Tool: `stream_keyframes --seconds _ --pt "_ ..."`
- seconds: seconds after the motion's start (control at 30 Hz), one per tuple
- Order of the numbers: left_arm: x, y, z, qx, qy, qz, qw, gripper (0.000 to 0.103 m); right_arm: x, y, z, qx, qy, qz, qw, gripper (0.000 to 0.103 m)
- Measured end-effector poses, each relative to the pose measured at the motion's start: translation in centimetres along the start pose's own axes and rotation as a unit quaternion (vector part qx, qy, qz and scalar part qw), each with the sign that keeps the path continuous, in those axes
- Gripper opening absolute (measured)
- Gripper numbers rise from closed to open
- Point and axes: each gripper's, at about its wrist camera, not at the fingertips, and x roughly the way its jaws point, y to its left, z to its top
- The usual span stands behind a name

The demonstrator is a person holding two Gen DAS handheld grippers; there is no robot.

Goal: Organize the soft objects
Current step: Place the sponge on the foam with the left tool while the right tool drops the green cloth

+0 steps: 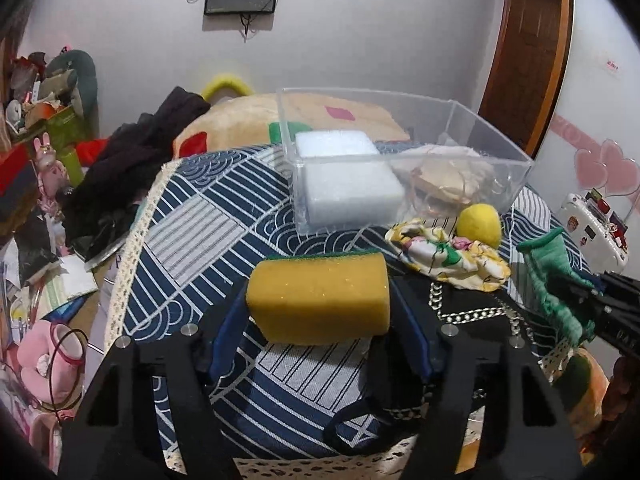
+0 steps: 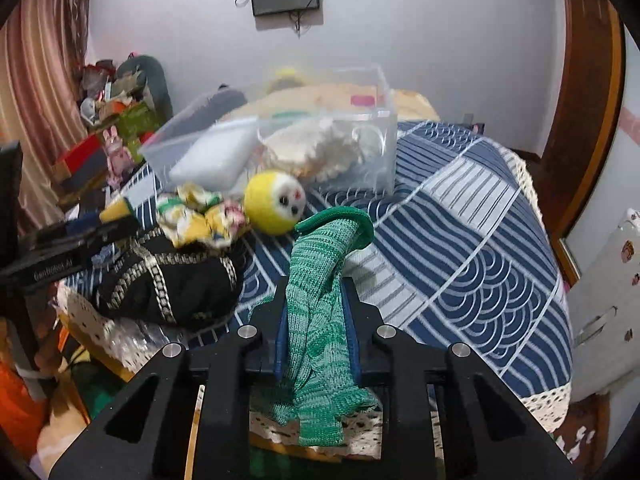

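Left hand-held gripper (image 1: 320, 312) clamped wide around a yellow sponge (image 1: 319, 298) above the patterned table (image 1: 192, 216), just short of the clear bin (image 1: 496, 184); right hand-held gripper (image 2: 316, 320) pinched narrow on a green knit cloth (image 2: 320, 300) draping below its fingers.

A rectangular yellow foam sponge (image 1: 320, 296) backed with dark green scouring pad is seen. A mottled green knitted cloth (image 2: 316, 296) is shown. Navy and white wave and stripe patterns are borne by the quilted tablecloth (image 2: 460, 240). The round yellow plush ball (image 2: 274, 202) is marked with a white face.
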Motion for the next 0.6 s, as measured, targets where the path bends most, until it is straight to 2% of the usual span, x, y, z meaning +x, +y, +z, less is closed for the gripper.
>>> stream_keyframes --seconds 0.4,0.6 --pt "-3.0 -0.3 2.5 0.004 -0.045 -0.004 0.9990 0.068 -2.6 -0.4 4.6 -0.013 -0.079 -0.031 0.996 0.021" --pt "-3.9 -0.9 4.8 0.013 -0.078 0.003 0.9969 0.068 -2.6 -0.2 7.4 -0.021 -0.110 -0.029 0.993 0.021"
